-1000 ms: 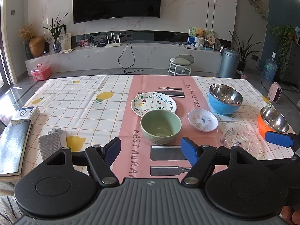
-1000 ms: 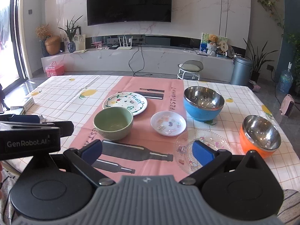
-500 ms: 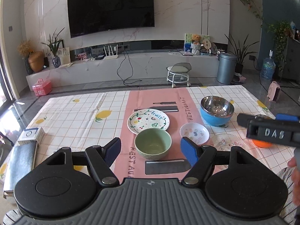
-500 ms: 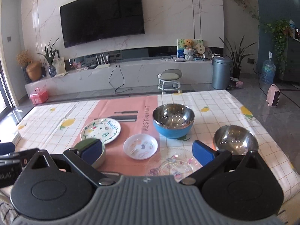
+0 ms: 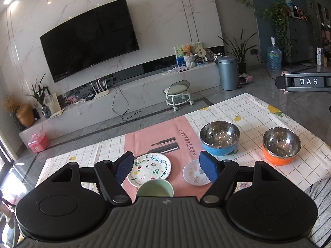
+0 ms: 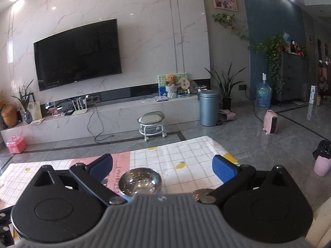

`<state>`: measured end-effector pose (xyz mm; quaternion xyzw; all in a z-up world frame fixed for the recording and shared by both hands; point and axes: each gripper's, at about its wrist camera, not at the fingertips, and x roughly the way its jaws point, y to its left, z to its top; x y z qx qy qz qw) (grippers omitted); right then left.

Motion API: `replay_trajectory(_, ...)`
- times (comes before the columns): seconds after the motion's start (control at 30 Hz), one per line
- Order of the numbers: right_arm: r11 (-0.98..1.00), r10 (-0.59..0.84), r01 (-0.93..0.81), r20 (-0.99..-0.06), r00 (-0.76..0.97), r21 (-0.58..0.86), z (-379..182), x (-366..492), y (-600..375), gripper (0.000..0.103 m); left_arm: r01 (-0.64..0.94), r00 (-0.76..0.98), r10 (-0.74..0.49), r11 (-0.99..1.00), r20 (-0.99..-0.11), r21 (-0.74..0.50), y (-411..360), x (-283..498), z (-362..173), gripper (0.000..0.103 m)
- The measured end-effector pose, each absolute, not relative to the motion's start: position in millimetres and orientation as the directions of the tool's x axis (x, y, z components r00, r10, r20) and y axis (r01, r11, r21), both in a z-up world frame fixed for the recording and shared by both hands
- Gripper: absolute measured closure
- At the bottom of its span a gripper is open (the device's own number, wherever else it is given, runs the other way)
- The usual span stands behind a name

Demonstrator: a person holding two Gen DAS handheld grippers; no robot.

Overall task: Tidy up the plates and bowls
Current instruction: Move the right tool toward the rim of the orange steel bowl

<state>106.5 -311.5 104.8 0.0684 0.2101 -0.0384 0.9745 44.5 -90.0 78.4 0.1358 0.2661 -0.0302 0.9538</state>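
Observation:
My left gripper (image 5: 166, 166) is open and empty, raised above the near table edge. Between its fingers I see a fruit-patterned plate (image 5: 149, 168), a green bowl (image 5: 154, 189) just below it, and a small white dish (image 5: 195, 175). A blue steel-lined bowl (image 5: 219, 137) and an orange steel-lined bowl (image 5: 281, 145) sit farther right. The right gripper's body (image 5: 306, 82) hangs in the air at the far right. My right gripper (image 6: 163, 169) is open and empty, lifted high. Under it shows the blue bowl's steel inside (image 6: 140, 182); the orange bowl's rim (image 6: 199, 193) is mostly hidden.
The table (image 5: 248, 113) wears a checked lemon cloth with a pink runner (image 5: 165, 132). A clear glass plate (image 5: 244, 185) peeks out behind my left gripper's body. A striped sleeve (image 5: 320, 202) is at the lower right. Beyond the table lie a stool (image 6: 152, 122) and a bin (image 6: 209, 107).
Both grippers have risen and tilted up, so the table has sunk low in both views. Both stayed open and nothing on the table moved.

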Motion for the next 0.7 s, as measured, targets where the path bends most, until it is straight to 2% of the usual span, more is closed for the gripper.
replay_trajectory(0.1, 0.978, -0.099, 0.168, -0.435, 0.895, 0.124, 100, 125, -337, 0.003, 0.190, 0.861, -0.045, 0.952, -0.507, 0.238, -104, 55, 81, 0.017)
replay_trajectory(0.2, 0.960, -0.185, 0.267, -0.512, 0.839, 0.091, 93, 157, -359, 0.003, 0.255, 0.858, -0.109, 0.939, -0.503, 0.232, -124, 69, 78, 0.017)
replay_trajectory(0.3, 0.947, -0.203, 0.301, -0.523, 0.828, 0.108, 81, 171, -379, 0.003, 0.312, 0.836, -0.149, 0.921, -0.528, 0.235, -146, 85, 69, 0.017)
replay_trajectory(0.47, 0.917, -0.161, 0.343, -0.600, 0.783, 0.202, 26, 176, -406, 0.003, 0.401, 0.736, -0.210, 0.901, -0.644, 0.164, -181, 125, 45, 0.017)
replay_trajectory(0.6, 0.872, -0.045, 0.366, -0.691, 0.721, 0.326, -26, 179, -430, 0.005, 0.434, 0.635, -0.263, 0.899, -0.726, 0.054, -202, 159, 19, 0.017)
replay_trajectory(0.7, 0.857, 0.040, 0.354, -0.734, 0.678, 0.374, -55, 183, -441, 0.017, 0.425, 0.547, -0.234, 0.905, -0.804, 0.025, -221, 183, -9, 0.017)
